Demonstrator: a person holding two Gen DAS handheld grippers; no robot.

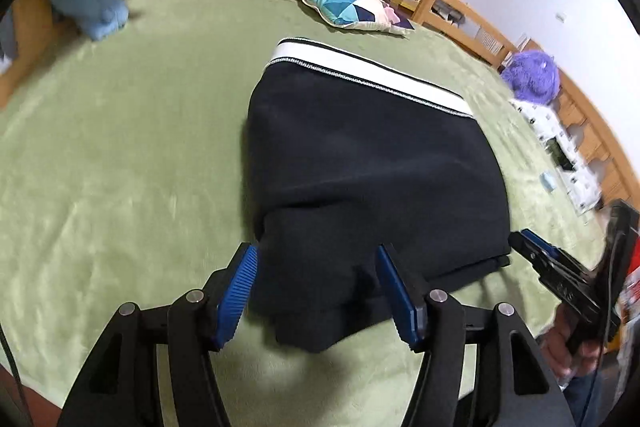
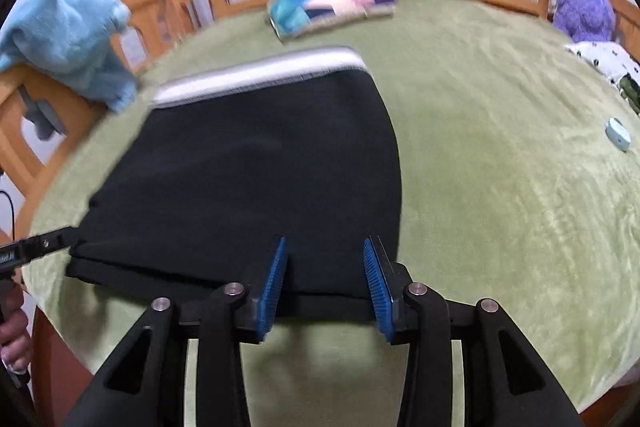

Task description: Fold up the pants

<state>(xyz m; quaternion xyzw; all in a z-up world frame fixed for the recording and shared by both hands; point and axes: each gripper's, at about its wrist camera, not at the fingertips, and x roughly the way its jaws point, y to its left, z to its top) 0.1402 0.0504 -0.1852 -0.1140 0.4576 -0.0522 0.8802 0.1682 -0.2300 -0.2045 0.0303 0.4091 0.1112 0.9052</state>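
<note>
While the folded black pants point(image 1: 360, 163) lie on the green bed point(image 1: 120, 167), both tools gape. Left tool point(image 1: 318, 291) straddles their near left corner. Right tool point(image 2: 326, 279) hovers at their near edge.

Motion blurs the pillow point(image 2: 328, 9) and pants' waistband point(image 2: 256, 75) in right view.

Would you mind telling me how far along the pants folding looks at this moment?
Mostly done: the black pants lie on the green blanket as a compact stack, layered edges showing at the near end and the white waistband at the far end. In hand: nothing; the left gripper and right gripper both stand open at the near edge. Left: perhaps tidying the lumpy near-left corner or one more fold.
</note>
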